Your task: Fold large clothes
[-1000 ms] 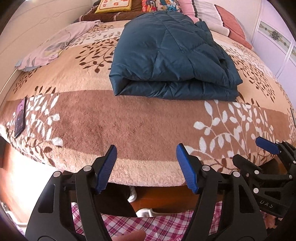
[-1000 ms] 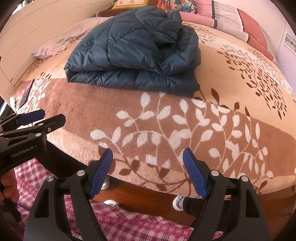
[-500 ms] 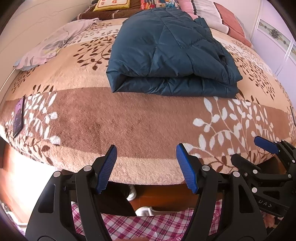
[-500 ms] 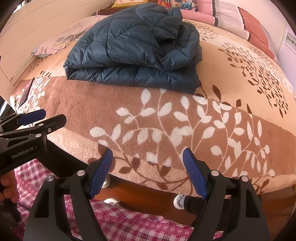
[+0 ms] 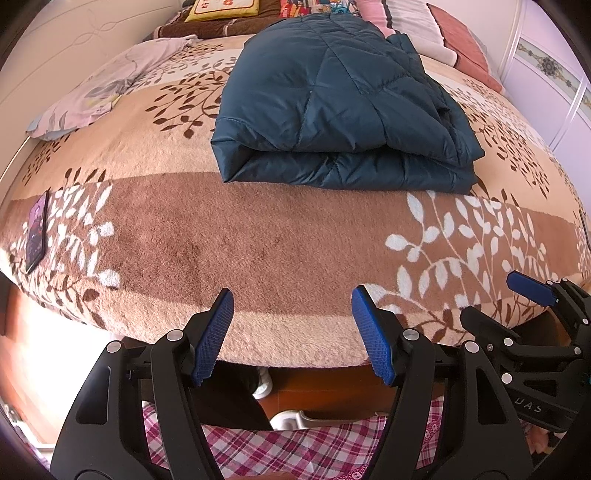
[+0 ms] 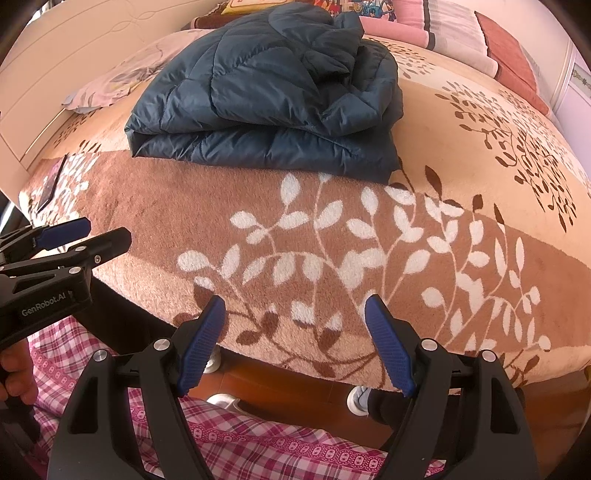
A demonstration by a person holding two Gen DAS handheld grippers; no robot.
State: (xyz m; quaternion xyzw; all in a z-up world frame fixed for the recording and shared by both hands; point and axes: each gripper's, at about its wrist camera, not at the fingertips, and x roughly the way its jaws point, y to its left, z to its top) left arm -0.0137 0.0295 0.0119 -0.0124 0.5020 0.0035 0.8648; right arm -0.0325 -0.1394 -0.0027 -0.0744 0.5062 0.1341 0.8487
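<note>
A dark teal quilted jacket (image 5: pixel 332 110) (image 6: pixel 273 92) lies folded into a thick rectangular bundle on the bed's brown leaf-patterned blanket (image 5: pixel 258 236) (image 6: pixel 332 229). My left gripper (image 5: pixel 291 302) hangs open over the near edge of the bed, well short of the jacket, nothing between its blue pads. My right gripper (image 6: pixel 295 310) is likewise open and empty at the bed's edge. Each gripper shows in the other's view: the right gripper (image 5: pixel 524 291) at the lower right, the left gripper (image 6: pixel 85 232) at the left.
A phone (image 5: pixel 37 230) lies on the blanket's left edge. A pale floral cloth (image 5: pixel 96 92) sits at the far left, pillows (image 5: pixel 436 33) at the head. A white wardrobe (image 5: pixel 554 85) stands on the right. A person's pink checked clothing (image 6: pixel 258 443) and shoes (image 6: pixel 221 400) show below the bed edge.
Across the earlier frames the jacket sits slightly lower and larger in both views now; the grippers' jaws keep the same spread and nothing was grasped.
</note>
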